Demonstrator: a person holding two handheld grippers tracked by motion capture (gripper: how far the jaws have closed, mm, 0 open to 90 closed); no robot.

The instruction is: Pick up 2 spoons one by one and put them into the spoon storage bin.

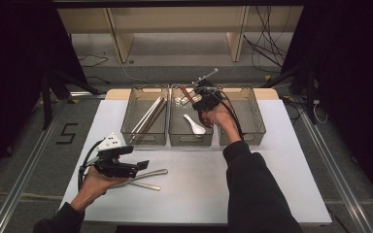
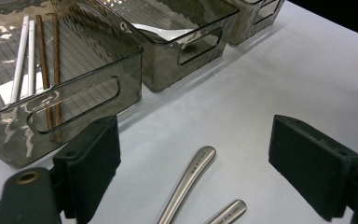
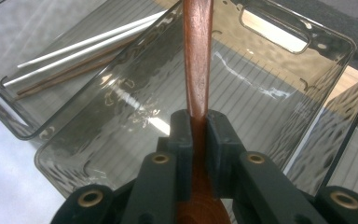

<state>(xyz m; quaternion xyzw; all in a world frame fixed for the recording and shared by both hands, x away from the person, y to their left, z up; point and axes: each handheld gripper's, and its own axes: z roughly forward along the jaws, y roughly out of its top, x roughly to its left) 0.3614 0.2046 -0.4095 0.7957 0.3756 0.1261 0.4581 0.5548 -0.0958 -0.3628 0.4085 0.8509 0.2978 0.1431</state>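
Sorting is the job here: the right hand-held gripper (image 3: pixel 197 135) is squeezed tight on a brown wooden spoon (image 3: pixel 197 56) above the middle bin (image 3: pixel 303 39), so it likely needs to lower and let go. The left hand-held gripper (image 2: pixel 193 168) rests low on the white surface (image 2: pixel 261 84) with its arm bent in, wide open and holding nothing, around two metal handles (image 2: pixel 186 184).

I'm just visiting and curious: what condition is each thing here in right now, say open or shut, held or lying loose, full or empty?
Right gripper: shut on the wooden spoon, above the middle bin.
Left gripper: open, jaws either side of two metal handles lying on the table.
Left bin: holds white and brown chopsticks.
Middle bin: holds a white spoon.
Right bin: looks empty.
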